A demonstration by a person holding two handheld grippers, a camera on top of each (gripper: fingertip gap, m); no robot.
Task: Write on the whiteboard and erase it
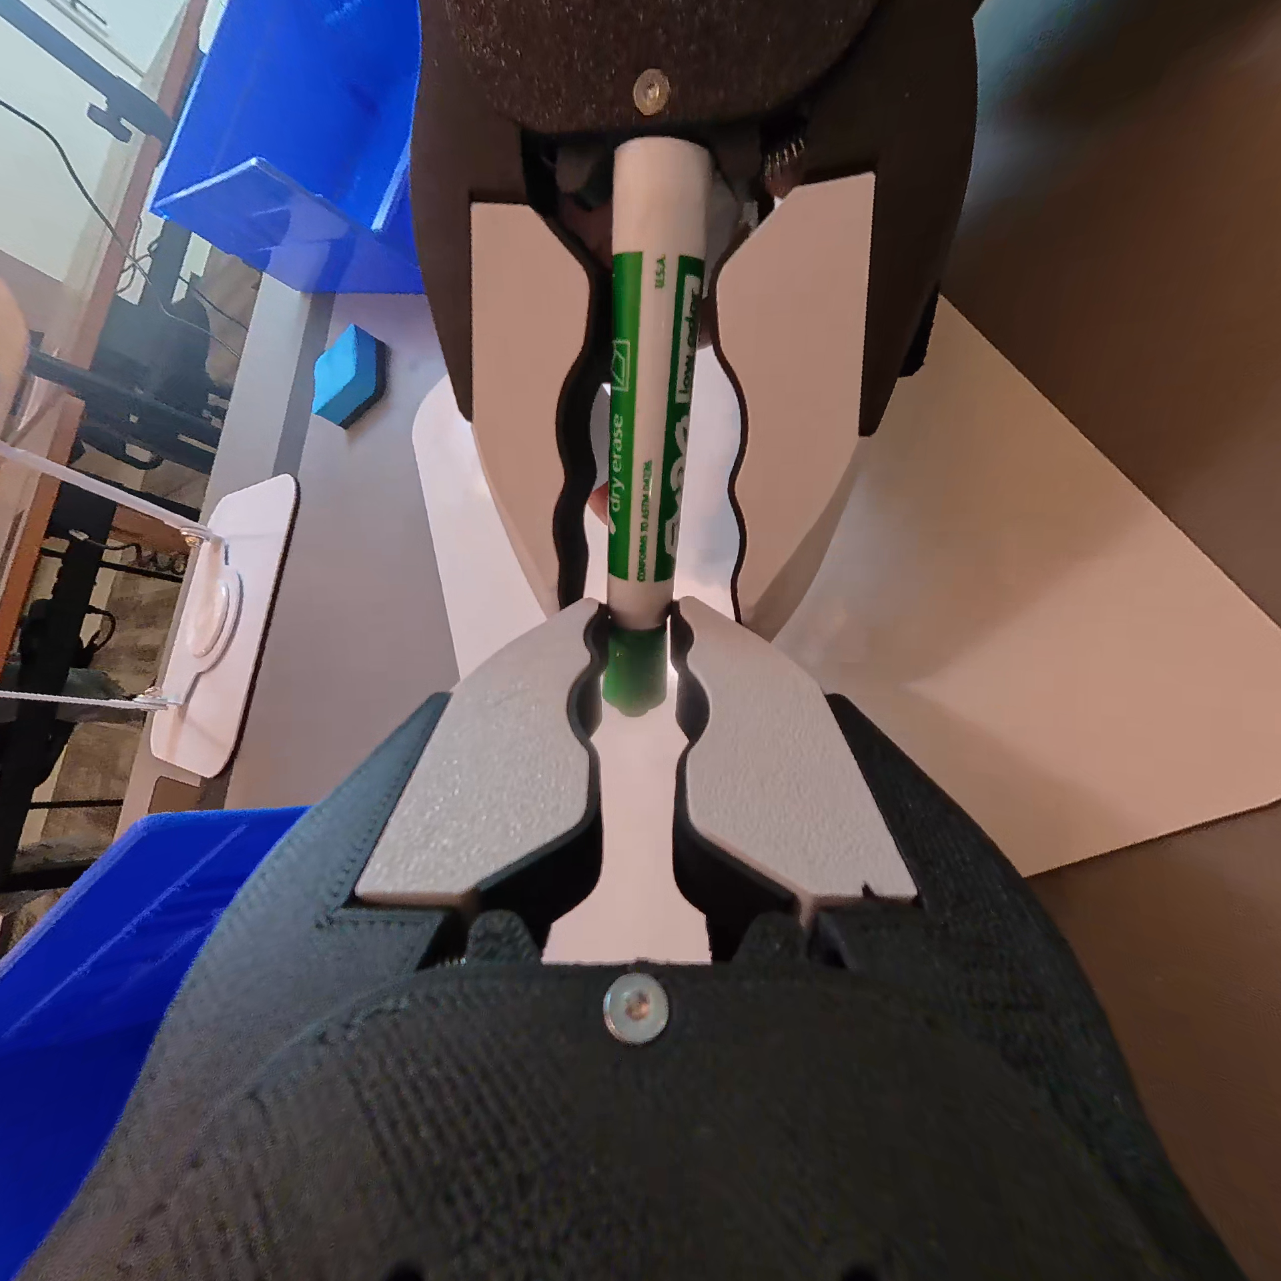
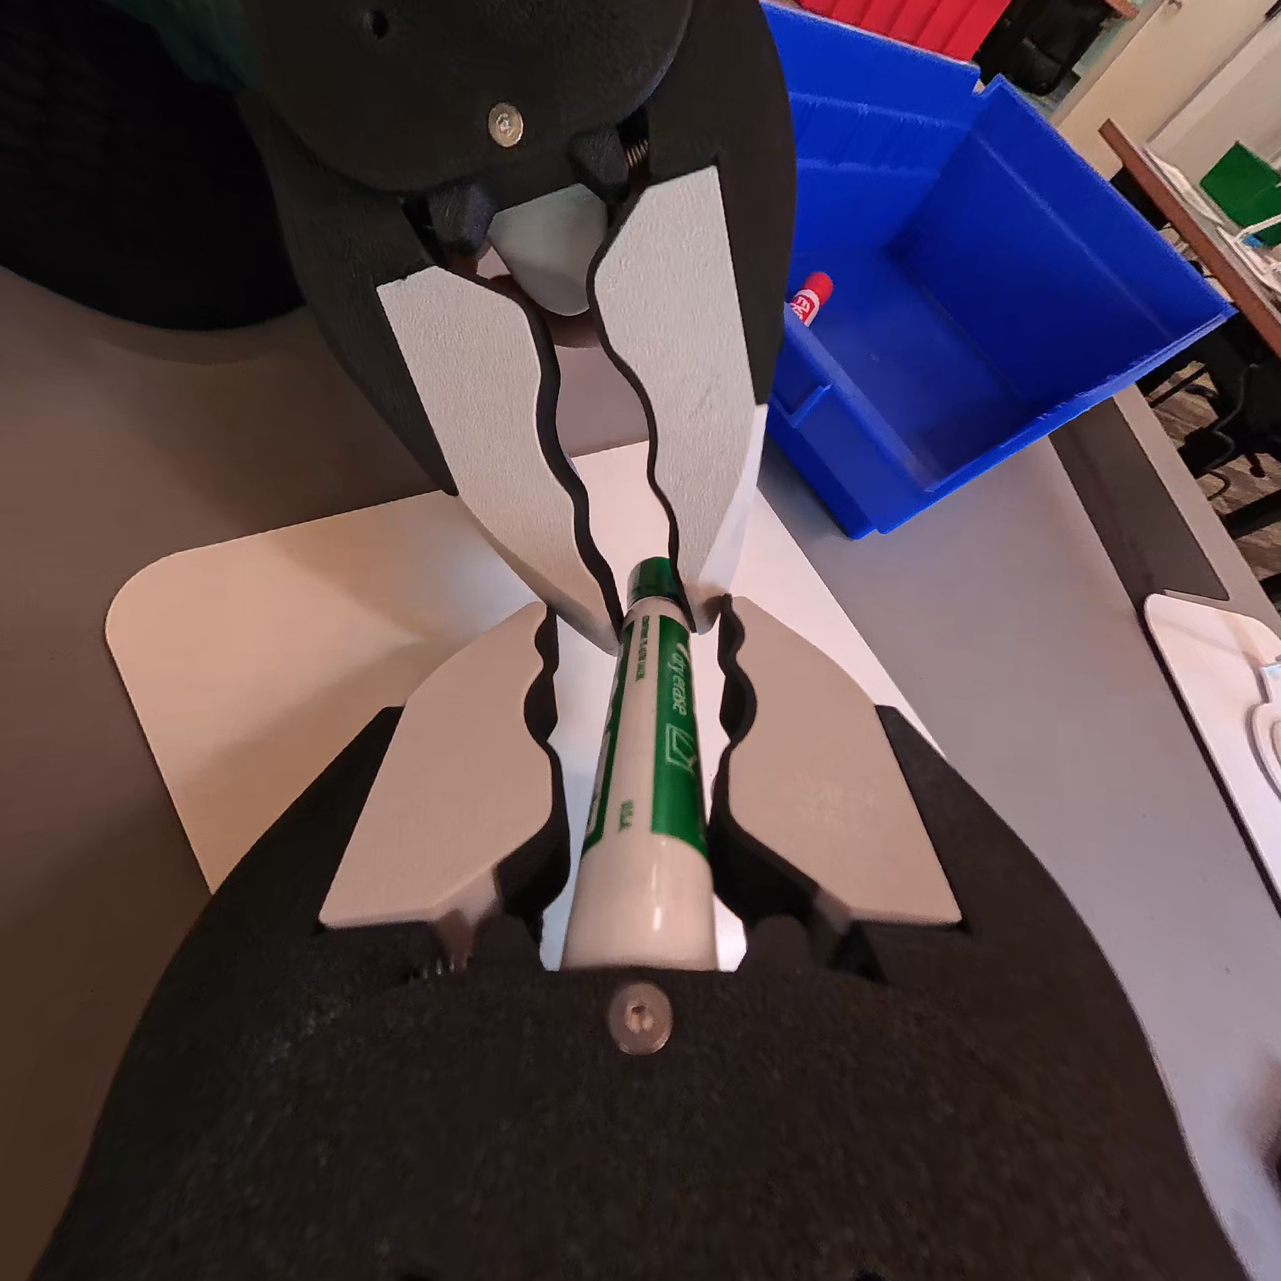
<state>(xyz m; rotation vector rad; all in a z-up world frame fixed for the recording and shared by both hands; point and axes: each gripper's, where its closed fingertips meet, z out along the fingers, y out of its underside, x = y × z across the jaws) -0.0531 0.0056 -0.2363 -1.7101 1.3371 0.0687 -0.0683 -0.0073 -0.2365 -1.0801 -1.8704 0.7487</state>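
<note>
Two grippers meet nose to nose over a small whiteboard (image 2: 291, 624) on the grey counter (image 2: 970, 693), a green-and-white dry-erase marker (image 2: 655, 762) bridging them. Your left gripper (image 1: 634, 613) has its jaws drawn in narrow, the fingertips (image 1: 554, 627) pinching the barrel just where the white body meets the green end piece (image 1: 632, 676). Your right gripper (image 2: 638, 624) carries its jaws at a middling spread; the barrel runs down the channel between them, with clear space on both sides at the tips, so nothing there appears to press on it.

Expect the marker to handle as a light, stiff plastic tube with a smooth, glossy skin, likely to swivel or slide if pinched at a single point. The scalloped black edges of the jaws look suited to cradling it; the best hold is probably mid-barrel, on the labelled section, seated in one of those notches and square to the jaws. Gripping only the green end risks it pulling free of the barrel, if it is a cap.

A blue bin (image 2: 1005, 312) sits beyond the whiteboard, and a blue eraser block (image 1: 346, 378) waits farther off.
</note>
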